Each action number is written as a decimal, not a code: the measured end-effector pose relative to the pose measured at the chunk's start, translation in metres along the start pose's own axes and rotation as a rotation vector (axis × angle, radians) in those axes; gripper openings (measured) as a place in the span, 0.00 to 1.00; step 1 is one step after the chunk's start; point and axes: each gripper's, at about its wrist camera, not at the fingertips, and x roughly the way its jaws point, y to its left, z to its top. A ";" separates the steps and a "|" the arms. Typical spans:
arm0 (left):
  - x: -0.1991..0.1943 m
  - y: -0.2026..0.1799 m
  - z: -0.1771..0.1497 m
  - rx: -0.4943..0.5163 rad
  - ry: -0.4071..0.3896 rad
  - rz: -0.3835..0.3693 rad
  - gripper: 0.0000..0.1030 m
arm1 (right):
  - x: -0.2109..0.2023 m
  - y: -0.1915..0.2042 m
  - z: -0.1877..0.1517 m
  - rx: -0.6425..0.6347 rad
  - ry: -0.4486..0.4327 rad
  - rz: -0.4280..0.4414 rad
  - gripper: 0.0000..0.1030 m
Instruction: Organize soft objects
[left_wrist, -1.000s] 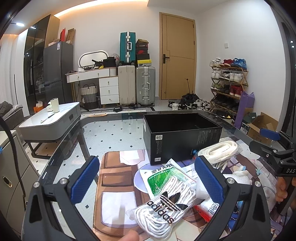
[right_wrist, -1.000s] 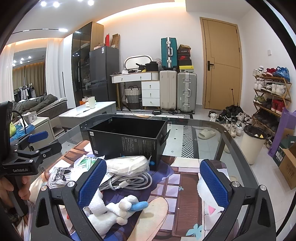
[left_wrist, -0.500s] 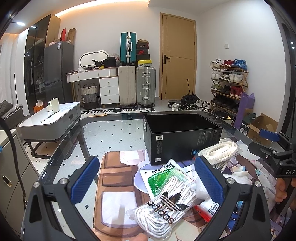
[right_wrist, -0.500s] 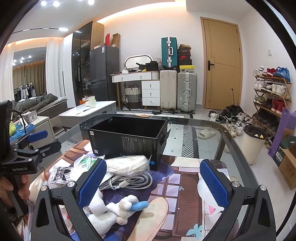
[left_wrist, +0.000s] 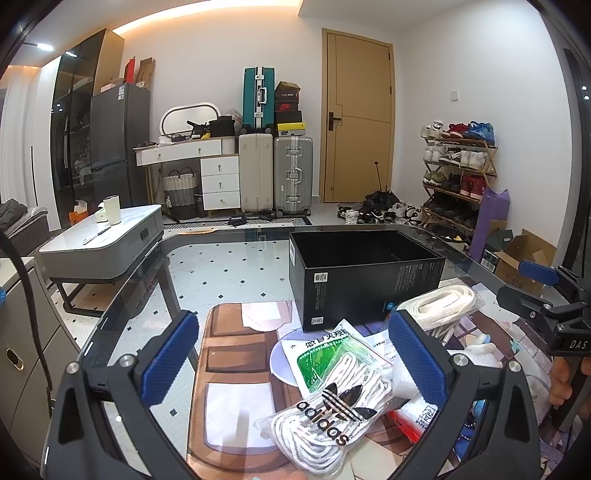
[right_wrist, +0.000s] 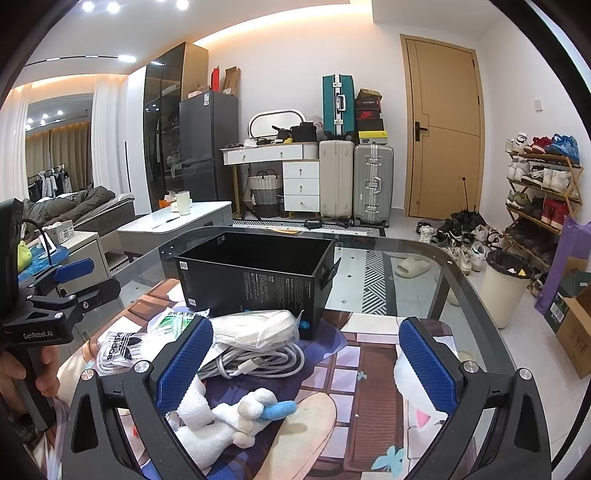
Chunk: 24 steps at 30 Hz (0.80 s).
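An open black box (left_wrist: 365, 280) (right_wrist: 255, 277) stands on the glass table. In front of it lies a pile: an adidas bag of white laces (left_wrist: 332, 410) (right_wrist: 118, 350), a green-printed packet (left_wrist: 321, 354), a bagged white bundle (left_wrist: 439, 310) (right_wrist: 255, 328), a coiled white cable (right_wrist: 255, 363) and a white plush toy with a blue part (right_wrist: 236, 413). My left gripper (left_wrist: 295, 354) is open and empty, just above the adidas bag. My right gripper (right_wrist: 304, 363) is open and empty, above the cable and plush toy.
A printed mat (right_wrist: 369, 369) covers the near part of the glass table (left_wrist: 229, 258). Beyond the table are a low white table (left_wrist: 103, 236), suitcases (left_wrist: 277, 173), a shoe rack (left_wrist: 458, 173) and a white bin (right_wrist: 506, 284).
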 end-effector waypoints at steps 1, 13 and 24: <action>0.000 0.000 0.000 0.000 0.001 0.000 1.00 | 0.000 0.000 0.000 -0.001 0.001 0.000 1.00; 0.000 0.000 0.000 0.000 0.000 -0.001 1.00 | -0.002 -0.002 0.003 0.008 0.004 0.001 1.00; 0.000 0.000 0.000 0.000 -0.001 0.000 1.00 | -0.003 -0.002 0.003 0.011 0.001 0.002 1.00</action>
